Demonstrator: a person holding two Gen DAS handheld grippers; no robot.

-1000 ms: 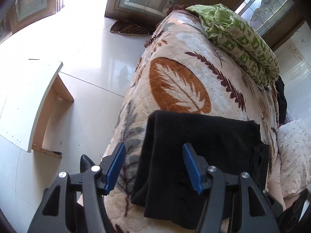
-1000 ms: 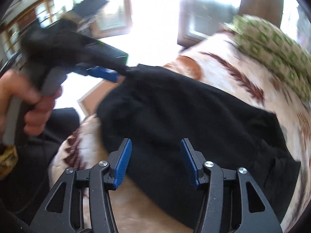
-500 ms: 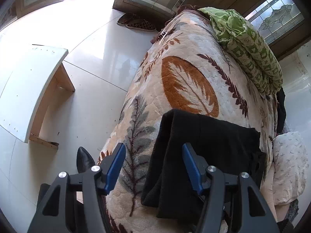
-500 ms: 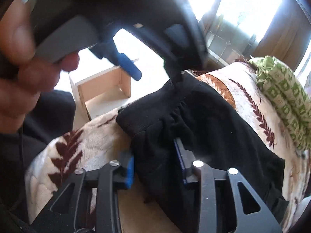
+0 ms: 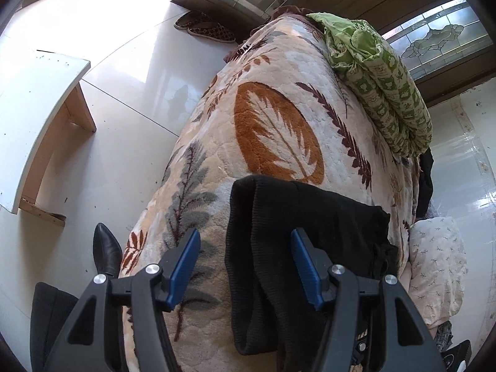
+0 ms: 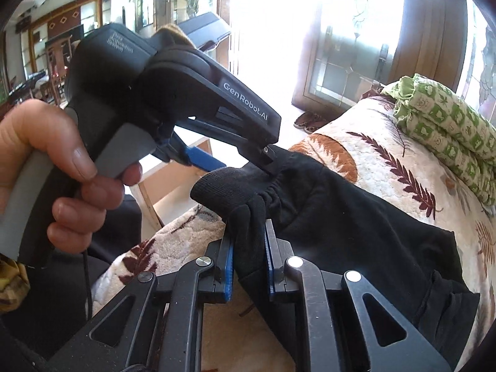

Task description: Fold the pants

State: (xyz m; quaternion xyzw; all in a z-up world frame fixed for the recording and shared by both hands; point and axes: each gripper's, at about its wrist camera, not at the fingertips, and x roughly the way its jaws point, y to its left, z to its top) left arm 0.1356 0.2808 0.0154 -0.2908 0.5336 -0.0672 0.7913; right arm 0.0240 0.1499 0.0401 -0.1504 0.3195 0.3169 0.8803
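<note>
The black pants (image 5: 316,232) lie folded across a leaf-patterned blanket (image 5: 272,130), ribbed cuff end toward me. My left gripper (image 5: 245,263) hovers open over that cuff edge, its pads clear of the cloth. In the right wrist view a hand holds the left gripper (image 6: 238,162), one fingertip resting at the gathered cuff. My right gripper (image 6: 249,248) is closing its jaws, and the blue pads press a bunch of the pants (image 6: 356,217) between them.
A green patterned quilt (image 5: 381,83) lies rolled along the far side of the blanket, with a white pillow (image 5: 437,266) at the right. On the tiled floor to the left are a white wooden bench (image 5: 40,99), slippers (image 5: 204,28) and a black shoe (image 5: 107,251).
My right gripper went from open above the pants to shut on a bunch of the fabric near the cuff. The left gripper stayed open and tilted, shifting the pants rightward in its view.
</note>
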